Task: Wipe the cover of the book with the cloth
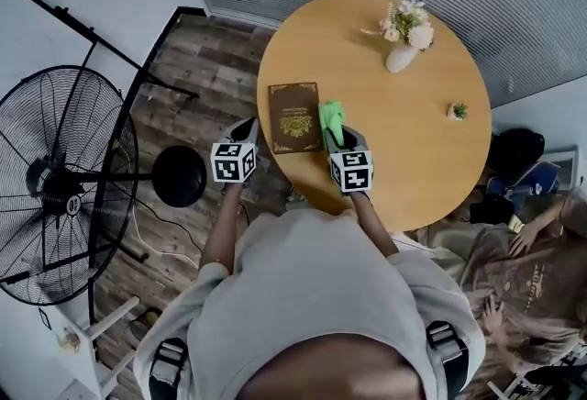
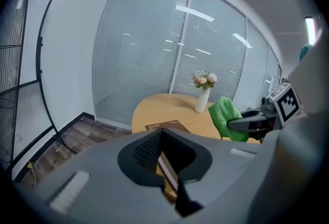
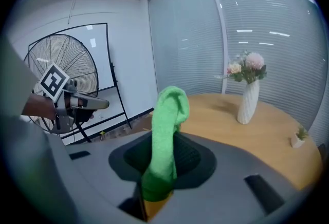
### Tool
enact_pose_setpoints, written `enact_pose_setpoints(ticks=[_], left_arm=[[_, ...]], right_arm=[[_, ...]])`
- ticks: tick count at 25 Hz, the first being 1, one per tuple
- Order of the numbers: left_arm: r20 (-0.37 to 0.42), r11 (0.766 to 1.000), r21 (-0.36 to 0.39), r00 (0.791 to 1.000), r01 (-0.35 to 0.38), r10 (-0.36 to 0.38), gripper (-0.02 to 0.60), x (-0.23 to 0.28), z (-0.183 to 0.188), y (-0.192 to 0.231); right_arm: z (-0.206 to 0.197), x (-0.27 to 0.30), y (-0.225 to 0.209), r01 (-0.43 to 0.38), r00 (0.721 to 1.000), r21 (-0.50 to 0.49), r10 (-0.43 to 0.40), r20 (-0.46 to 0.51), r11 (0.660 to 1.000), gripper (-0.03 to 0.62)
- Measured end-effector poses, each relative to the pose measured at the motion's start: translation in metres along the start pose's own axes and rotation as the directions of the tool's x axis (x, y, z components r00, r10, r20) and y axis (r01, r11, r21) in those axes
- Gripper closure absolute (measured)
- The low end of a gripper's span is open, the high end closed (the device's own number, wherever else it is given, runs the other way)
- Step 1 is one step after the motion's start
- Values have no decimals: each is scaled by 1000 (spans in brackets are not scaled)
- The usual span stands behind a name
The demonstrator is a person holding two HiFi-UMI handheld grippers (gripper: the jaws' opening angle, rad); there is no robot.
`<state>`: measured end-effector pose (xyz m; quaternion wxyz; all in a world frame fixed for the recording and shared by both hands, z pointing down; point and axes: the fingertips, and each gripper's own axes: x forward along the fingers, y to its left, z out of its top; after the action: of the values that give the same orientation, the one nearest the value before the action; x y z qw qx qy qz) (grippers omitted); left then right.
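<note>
A brown book (image 1: 293, 117) with a gold-patterned cover lies flat near the left edge of the round wooden table (image 1: 404, 160). My right gripper (image 1: 337, 138) is shut on a green cloth (image 1: 331, 120), which stands up from its jaws just right of the book. In the right gripper view the cloth (image 3: 167, 130) fills the gap of that gripper (image 3: 159, 166). My left gripper (image 1: 244, 132) hovers off the table's left edge beside the book, shut with nothing in it. In the left gripper view the book (image 2: 167, 126) shows past the shut left gripper (image 2: 163, 153), and the cloth (image 2: 226, 117) at right.
A white vase of flowers (image 1: 404, 45) stands at the table's far side, a small potted plant (image 1: 458, 111) at its right. A large standing fan (image 1: 64, 183) and a round black base (image 1: 179, 176) are on the floor to the left. A person (image 1: 523, 297) sits at right.
</note>
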<state>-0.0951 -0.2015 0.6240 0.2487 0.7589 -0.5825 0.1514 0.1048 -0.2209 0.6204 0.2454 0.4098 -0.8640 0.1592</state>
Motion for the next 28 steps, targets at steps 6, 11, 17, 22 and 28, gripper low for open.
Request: enact_pose_setpoints(ticks=[6,11,17,22,28], left_arm=[[-15,1000,-1,1000,-2,2,574,11,2,8],[-21,1000,-7,1000,-8,8,575,14,1,14],[-24,1000,-17,1000,-6,5,574,14,-1,20],[-22,1000,-19,1000,4,-5,574,16,1,25],[-26,999,-9,999,32,-32,574,16,5,37]], right_arm=[[7,16,-3,-9,1000,6,9,-5,1000,493],[11,25,1,-16,1000,-2,16,-8,1000,493],[13,31,9,-16,1000,-6,16,-11,1000,493],[18,35,15,-13,1000,-5,13,-16,1000,493],[24,43,24,15,1000,-1,-15,-25,1000,493]])
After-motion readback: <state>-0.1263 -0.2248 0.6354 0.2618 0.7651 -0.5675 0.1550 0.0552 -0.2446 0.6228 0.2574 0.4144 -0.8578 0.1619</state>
